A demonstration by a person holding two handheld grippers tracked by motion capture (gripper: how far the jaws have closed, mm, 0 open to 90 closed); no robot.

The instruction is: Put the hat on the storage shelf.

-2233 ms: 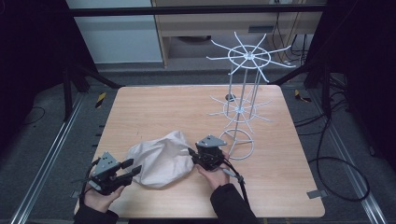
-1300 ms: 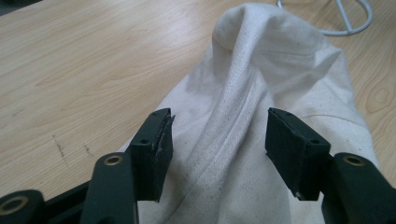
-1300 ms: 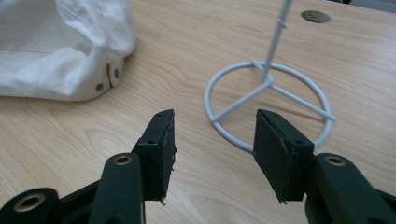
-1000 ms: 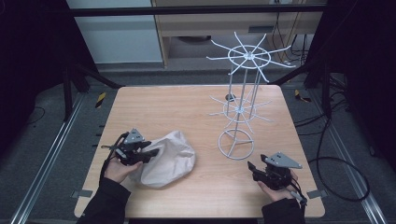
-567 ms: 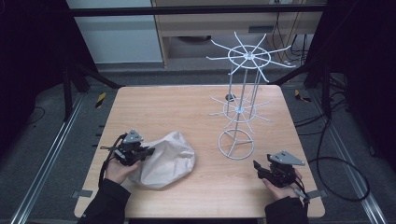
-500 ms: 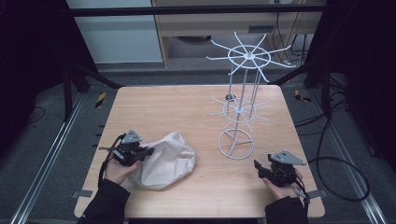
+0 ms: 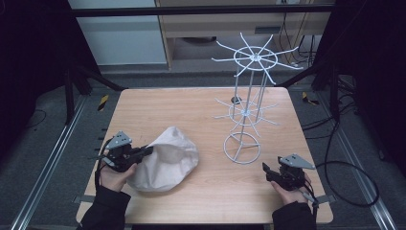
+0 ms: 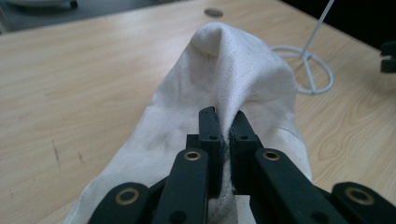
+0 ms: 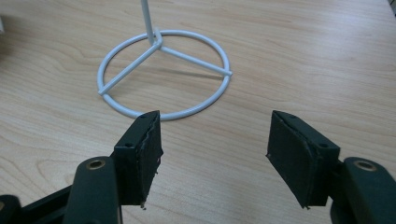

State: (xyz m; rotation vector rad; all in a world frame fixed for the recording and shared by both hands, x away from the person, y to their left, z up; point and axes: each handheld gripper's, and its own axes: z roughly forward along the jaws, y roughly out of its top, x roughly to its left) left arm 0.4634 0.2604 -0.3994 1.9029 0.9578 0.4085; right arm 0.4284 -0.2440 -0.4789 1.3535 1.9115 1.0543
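While the left claw [image 8: 223, 123] pinches a fold of the white cloth bag [image 7: 165, 160] on the table [image 7: 191, 110], the right claw [image 9: 212, 156] gapes, released, near the white wire rack [image 7: 249, 91].

Left gripper [image 7: 143, 152] pinches the white cloth [image 7: 167, 160]; right gripper [image 7: 269, 171] hangs near the wire rack [image 7: 249, 96].

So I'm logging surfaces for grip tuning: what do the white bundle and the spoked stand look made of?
White cloth: woven fabric, matte, judging by its fine dotted texture and soft folds. Wire rack: thin rods, probably white-coated metal, smooth with a slight sheen; painted plastic can't be excluded.
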